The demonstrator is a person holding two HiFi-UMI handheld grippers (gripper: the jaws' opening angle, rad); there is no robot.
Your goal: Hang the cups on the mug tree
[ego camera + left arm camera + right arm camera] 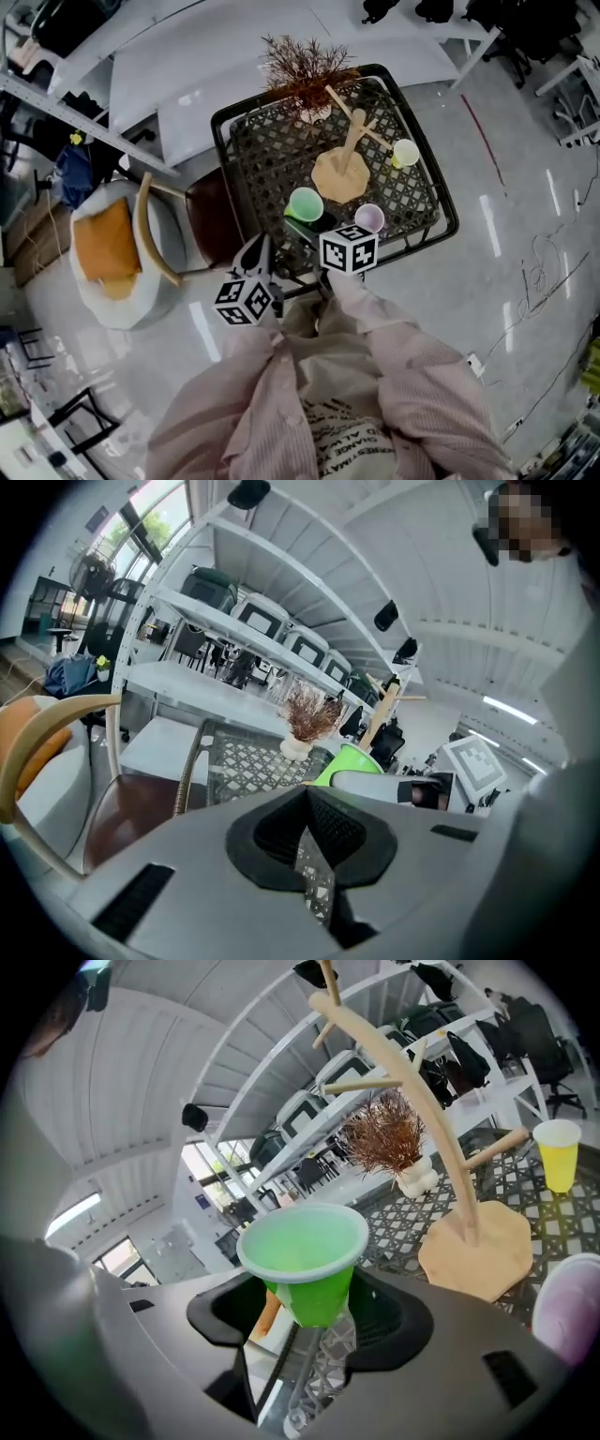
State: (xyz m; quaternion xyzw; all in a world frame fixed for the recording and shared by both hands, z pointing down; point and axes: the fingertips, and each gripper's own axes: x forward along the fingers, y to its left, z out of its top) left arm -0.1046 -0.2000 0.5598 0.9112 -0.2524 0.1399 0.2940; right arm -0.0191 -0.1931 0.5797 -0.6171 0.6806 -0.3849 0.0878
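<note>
A wooden mug tree (339, 173) (473, 1251) stands on the black lattice table (441, 234). A yellow cup (405, 152) (558, 1152) hangs on one of its right-hand pegs. My right gripper (302, 227) (309, 1309) is shut on a green cup (304, 203) (305, 1255), held upright above the table's near side, short of the tree. A pale purple cup (369, 217) (572, 1307) stands on the table to its right. My left gripper (258, 253) (307, 841) hangs at the table's near left corner, jaws together and empty; the green cup (354, 759) shows past it.
A dried brown plant in a white pot (305, 70) (394, 1143) sits at the table's far edge behind the tree. A chair with an orange cushion (108, 248) and a brown seat (211, 216) stand left of the table. White shelving (187, 66) lies beyond.
</note>
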